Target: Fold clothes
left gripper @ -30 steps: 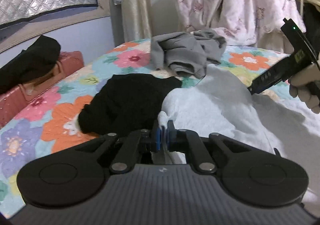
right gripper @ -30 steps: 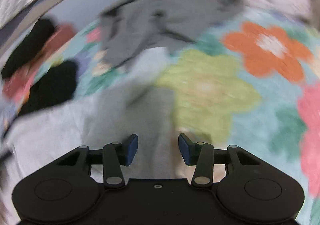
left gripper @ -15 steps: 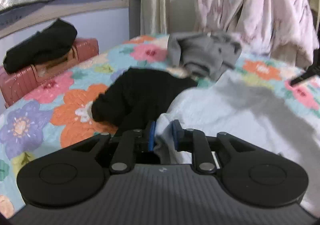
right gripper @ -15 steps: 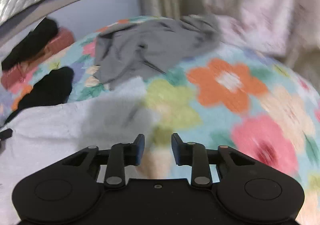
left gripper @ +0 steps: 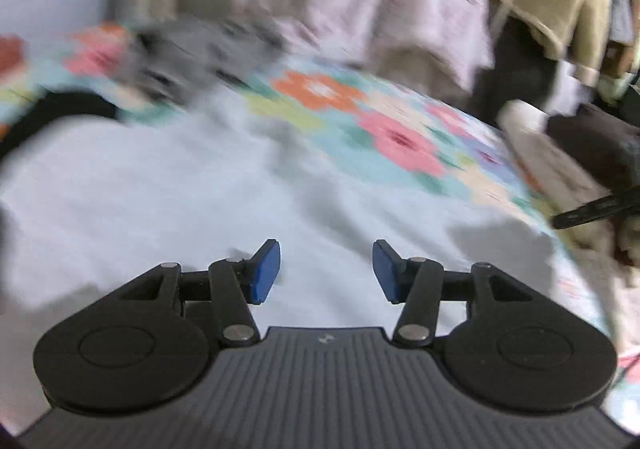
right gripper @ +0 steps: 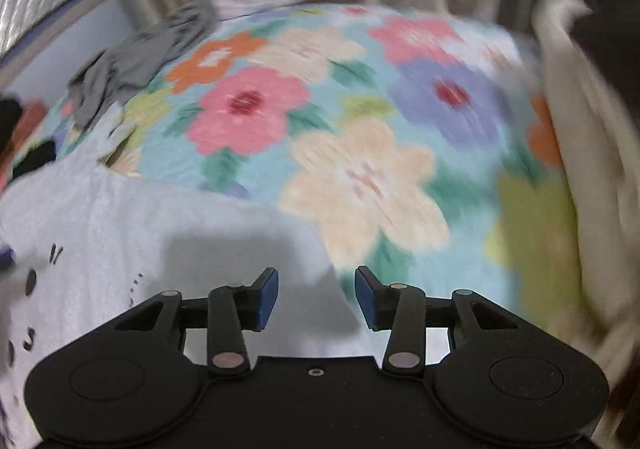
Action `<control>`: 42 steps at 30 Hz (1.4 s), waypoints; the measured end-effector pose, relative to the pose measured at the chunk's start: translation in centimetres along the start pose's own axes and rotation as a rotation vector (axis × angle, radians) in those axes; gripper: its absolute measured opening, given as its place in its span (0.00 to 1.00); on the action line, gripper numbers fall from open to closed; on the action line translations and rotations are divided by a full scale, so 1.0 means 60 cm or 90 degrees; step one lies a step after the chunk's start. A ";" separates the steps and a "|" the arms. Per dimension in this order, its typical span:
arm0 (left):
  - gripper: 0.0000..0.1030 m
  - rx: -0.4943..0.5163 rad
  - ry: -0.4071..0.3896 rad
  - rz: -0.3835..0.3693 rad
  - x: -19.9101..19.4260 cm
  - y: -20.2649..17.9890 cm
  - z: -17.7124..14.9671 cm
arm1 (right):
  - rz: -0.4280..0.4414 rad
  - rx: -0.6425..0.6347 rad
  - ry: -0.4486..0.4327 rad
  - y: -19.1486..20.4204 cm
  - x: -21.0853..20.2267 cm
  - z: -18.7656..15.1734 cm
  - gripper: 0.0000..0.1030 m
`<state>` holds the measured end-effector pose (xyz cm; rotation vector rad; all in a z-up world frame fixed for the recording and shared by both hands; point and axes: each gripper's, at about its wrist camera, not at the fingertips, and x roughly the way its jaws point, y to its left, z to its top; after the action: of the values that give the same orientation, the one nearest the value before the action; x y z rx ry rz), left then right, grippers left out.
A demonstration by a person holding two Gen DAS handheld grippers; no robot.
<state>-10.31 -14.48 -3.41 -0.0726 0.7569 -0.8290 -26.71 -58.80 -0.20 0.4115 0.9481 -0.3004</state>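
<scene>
Left wrist view: the left gripper (left gripper: 326, 269) is pointing down and forward over a white garment (left gripper: 168, 189) that is lying spread on a bed with a floral bedspread (left gripper: 400, 145). Its two blue pads are standing apart and the jaws are opening; nothing is pinched between them, and only white cloth is showing behind the gap. The white garment is filling the area directly beneath and ahead of this gripper, reaching left of it as well. Beyond the garment's far edge a crumpled grey garment (left gripper: 192, 49) is lying, with a black garment (left gripper: 60, 113) at the white one's far left. To the right of the white garment, past its right edge, a dark bar is poking in; it is too blurred to tell what it is. The whole view is smeared.

Right wrist view: the right gripper (right gripper: 316, 299) is hovering at the white garment's (right gripper: 100, 233) right-hand border, tilted steeply downward. Its jaws are opening too, with nothing gripped; the garment's right corner is showing in the gap between the pads, under the gripper's shadow. The garment is stretching away to the left of this gripper, with small dark printed marks near its left side. Right of the garment only the floral bedspread (right gripper: 360, 177) is showing. The grey garment (right gripper: 132, 65) is lying past the white garment's far left corner.

Judging from both views, the white garment's long axis seems to be running left to right between the two grippers, so a next grasp would have the left gripper nearer the middle and the right one nearer the right edge.
</scene>
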 end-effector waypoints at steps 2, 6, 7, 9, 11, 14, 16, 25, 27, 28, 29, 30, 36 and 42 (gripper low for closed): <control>0.48 -0.008 0.031 -0.050 0.032 -0.024 -0.003 | 0.024 0.055 -0.006 -0.031 0.008 -0.026 0.51; 0.50 -0.012 0.120 -0.137 0.099 -0.061 -0.009 | -0.001 -0.016 0.026 -0.015 0.056 -0.043 0.60; 0.50 -0.024 0.132 -0.133 0.111 -0.061 -0.009 | -0.009 -0.032 0.034 -0.008 0.071 -0.042 0.60; 0.50 -0.032 0.140 -0.101 0.125 -0.060 -0.010 | 0.015 -0.024 0.034 -0.002 0.092 -0.042 0.51; 0.50 -0.029 0.143 -0.080 0.130 -0.059 -0.010 | 0.047 -0.002 0.035 -0.001 0.097 -0.047 0.14; 0.50 -0.028 0.116 -0.089 0.127 -0.058 -0.005 | 0.053 0.024 0.015 0.019 0.082 -0.052 0.14; 0.50 -0.041 0.078 -0.115 0.115 -0.055 0.000 | 0.077 0.014 -0.028 0.042 0.048 -0.056 0.14; 0.50 -0.056 0.114 -0.194 0.113 -0.070 -0.026 | 0.302 -0.107 0.033 0.208 0.029 -0.136 0.15; 0.50 -0.063 0.124 -0.180 0.119 -0.067 -0.039 | 0.285 -0.154 0.060 0.239 0.049 -0.160 0.22; 0.50 -0.071 0.130 -0.173 0.122 -0.064 -0.045 | 0.286 -0.153 0.068 0.242 0.052 -0.166 0.24; 0.50 -0.079 0.136 -0.167 0.124 -0.060 -0.051 | 0.293 -0.150 0.079 0.242 0.051 -0.168 0.27; 0.50 -0.086 0.135 -0.165 0.122 -0.056 -0.055 | 0.305 -0.152 0.083 0.238 0.045 -0.167 0.33; 0.50 -0.098 0.137 -0.149 0.112 -0.037 -0.064 | 0.321 -0.117 0.040 0.198 0.008 -0.142 0.40; 0.50 -0.145 0.139 -0.139 0.065 -0.011 -0.081 | 0.284 -0.071 0.070 0.181 0.045 -0.167 0.43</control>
<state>-12.10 -16.53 -9.07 -0.2751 1.0609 -0.9655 -27.81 -44.76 -5.36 0.5268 0.9478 0.1815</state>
